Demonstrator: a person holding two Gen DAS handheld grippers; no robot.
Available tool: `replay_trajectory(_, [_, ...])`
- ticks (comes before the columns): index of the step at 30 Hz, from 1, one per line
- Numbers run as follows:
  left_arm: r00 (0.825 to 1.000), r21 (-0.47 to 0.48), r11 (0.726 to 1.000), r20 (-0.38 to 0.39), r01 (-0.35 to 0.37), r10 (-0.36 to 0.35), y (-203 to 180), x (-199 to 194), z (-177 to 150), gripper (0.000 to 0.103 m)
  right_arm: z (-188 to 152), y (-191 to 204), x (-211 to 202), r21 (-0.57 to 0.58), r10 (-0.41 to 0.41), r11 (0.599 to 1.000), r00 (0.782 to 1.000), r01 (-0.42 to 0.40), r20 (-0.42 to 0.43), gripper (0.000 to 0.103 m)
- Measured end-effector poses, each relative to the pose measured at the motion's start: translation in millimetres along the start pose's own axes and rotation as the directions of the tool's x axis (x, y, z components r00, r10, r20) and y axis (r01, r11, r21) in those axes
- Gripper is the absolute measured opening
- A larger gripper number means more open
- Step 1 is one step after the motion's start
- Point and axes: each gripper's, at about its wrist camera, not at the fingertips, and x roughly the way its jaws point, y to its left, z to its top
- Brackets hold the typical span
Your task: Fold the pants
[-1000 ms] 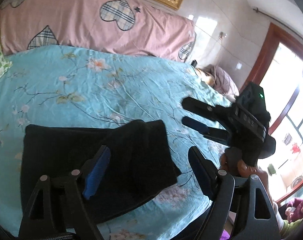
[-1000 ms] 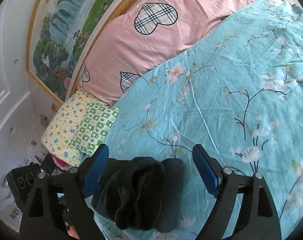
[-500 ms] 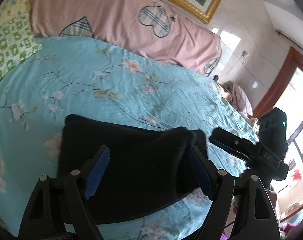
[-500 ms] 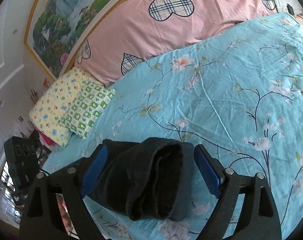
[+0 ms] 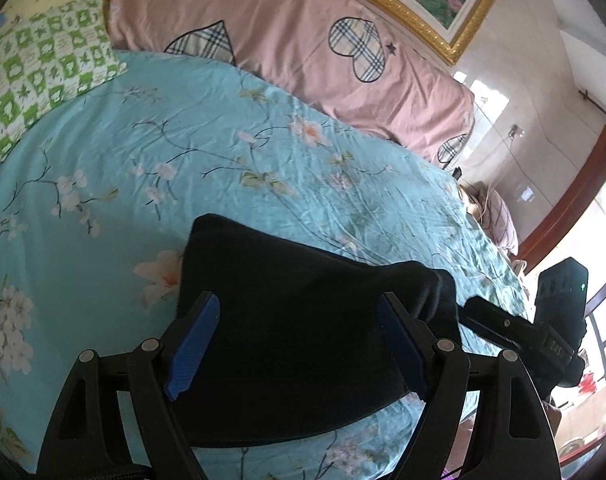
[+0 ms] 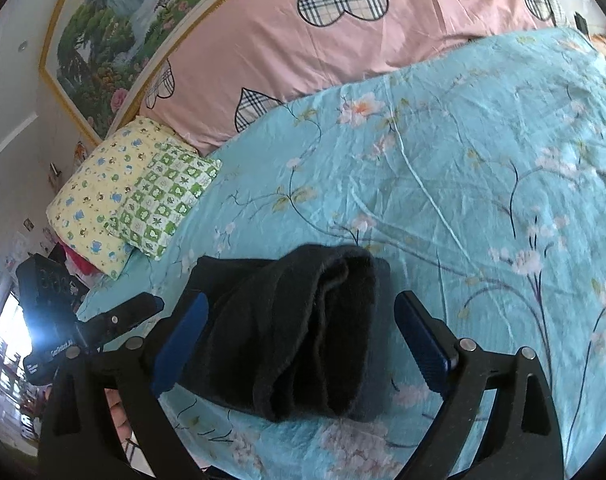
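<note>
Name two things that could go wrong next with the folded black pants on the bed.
1. The pants show loose, rolled layers at the end near the right tongs, whose jaws are opening; the fold may spring apart.
2. The bundle lies near the edge of the floral sheet; a nudge from the left tongs could slide it off.

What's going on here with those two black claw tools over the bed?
A person is folding black pants on a bed with a blue flowered sheet, using a handheld claw in each hand. The pants already lie in a compact folded bundle near the bed's edge. The left claw hangs open over them without pinching. The right claw straddles the bundle's layered end, its jaws opening, and no pad seems to press the cloth. Pillows sit at the head.
</note>
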Motion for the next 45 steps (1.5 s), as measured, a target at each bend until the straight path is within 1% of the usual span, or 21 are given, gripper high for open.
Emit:
replay_trajectory(8, [1.0, -0.043, 0.999, -0.021, -0.022, 0.021, 18.3, 6.5, -4.4, 0.082, -13.4, -3.8, 8.2, 0.025, -0.004, 1.0, 0.999, 0.005, -0.046, 0.094])
replay_trajectory(17, [0.999, -0.09, 0.995, -0.046, -0.033, 0.029, 35.4, 16.3, -5.3, 0.082, -17.2, -5.8, 21.5, 0.041, 0.001, 0.999, 0.997, 0.002, -0.082, 0.094])
replay_trajectory(21, [0.998, -0.113, 0.994, -0.067, -0.014, 0.007, 41.9, 23.7, -7.0, 0.082, -19.3, -6.6, 26.8, 0.04, -0.007, 0.999, 0.995, 0.011, -0.099, 0.094])
replay_trajectory(31, [0.994, -0.158, 0.987, -0.112, -0.018, 0.001, 54.3, 41.6, -11.5, 0.082, -21.2, -13.3, 39.6, 0.048, -0.015, 0.999, 0.991, 0.021, -0.134, 0.094])
replay_trajectory(35, [0.993, -0.18, 0.984, -0.118, -0.008, -0.013, 60.8, 47.1, -12.8, 0.082, -20.8, -19.5, 40.9, 0.063, 0.019, 0.998, 0.992, -0.011, -0.128, 0.094])
replay_trajectory(36, [0.993, -0.192, 0.981, -0.119, -0.003, -0.021, 63.3, 49.2, -13.0, 0.082, -20.2, -20.7, 41.3, 0.067, 0.031, 0.998, 0.991, -0.022, -0.128, 0.091])
replay_trajectory(39, [0.992, -0.207, 0.978, -0.118, 0.008, -0.033, 66.3, 52.1, -13.1, 0.08, -20.3, -23.7, 44.0, 0.075, 0.055, 0.996, 0.989, -0.045, -0.134, 0.087])
replay_trajectory(42, [0.992, -0.203, 0.979, -0.123, 0.017, -0.043, 65.7, 54.8, -12.5, 0.071, -21.2, -23.0, 45.6, 0.063, 0.059, 0.997, 0.99, -0.051, -0.128, 0.086])
replay_trajectory(44, [0.989, -0.219, 0.975, -0.13, 0.037, -0.067, 65.7, 58.0, -11.8, 0.062, -21.7, -23.1, 46.2, 0.058, 0.061, 0.997, 0.991, -0.054, -0.122, 0.086])
replay_trajectory(45, [0.989, -0.226, 0.973, -0.131, 0.036, -0.068, 65.8, 58.9, -11.2, 0.062, -22.2, -22.7, 46.3, 0.055, 0.06, 0.997, 0.991, -0.054, -0.119, 0.085])
